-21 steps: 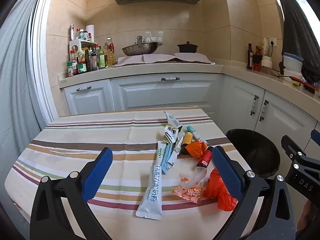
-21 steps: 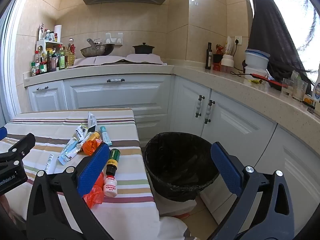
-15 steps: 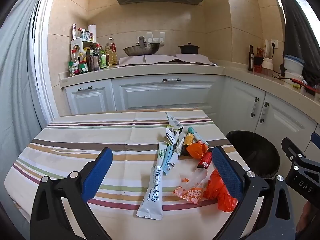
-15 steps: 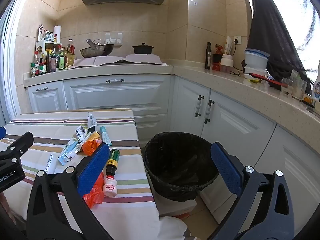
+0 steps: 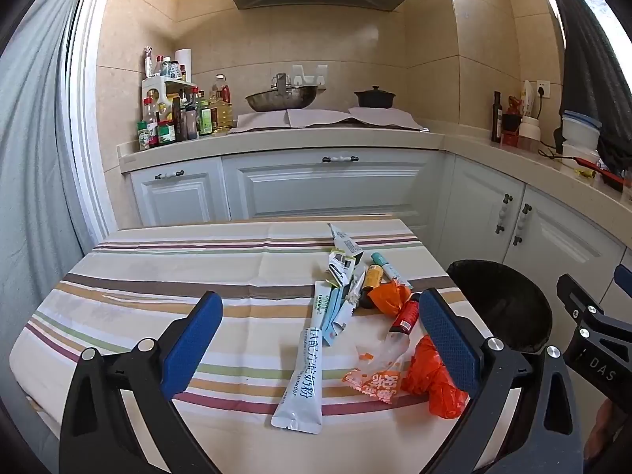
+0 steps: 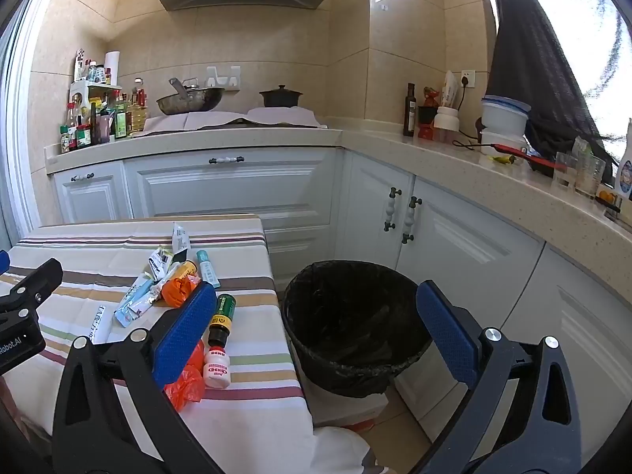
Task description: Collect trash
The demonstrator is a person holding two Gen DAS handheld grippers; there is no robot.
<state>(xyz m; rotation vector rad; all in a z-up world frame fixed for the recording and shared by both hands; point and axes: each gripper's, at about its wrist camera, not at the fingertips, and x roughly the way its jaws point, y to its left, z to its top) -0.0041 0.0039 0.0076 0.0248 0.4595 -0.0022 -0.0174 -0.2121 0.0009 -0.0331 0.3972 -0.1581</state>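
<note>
the table (image 5: 166, 276), under a striped cloth, carries the whole litter pile along its right side, and the black-lined trash bin (image 6: 355, 328) stands on the floor just beside that edge. the bin's inside is dark, so i cannot say for sure, but it looks empty; judged from that, the collecting has not begun and every piece is left to move.

the left gripper (image 5: 322, 345) hangs over the near part of the table with its jaws spread wide and nothing between the pads. the right gripper (image 6: 316, 330) is likewise spread wide and empty, aimed toward the bin and the table's corner.

largest of the trash is a long white sachet (image 5: 302, 371) with blue printed characters and the word "powder" readable along it. beside it lie a crumpled orange plastic bag (image 5: 432, 379) and a clear wrapper with an orange printed end (image 5: 375, 375); its characters are not legible. farther back sit torn white wrappers (image 5: 341, 264), a small orange bag (image 5: 389, 296) and a teal-capped tube (image 5: 385, 270). near the table edge lie a green-labelled dark bottle (image 6: 222, 318) and a little white bottle (image 6: 216, 367) marked "deku".
</note>
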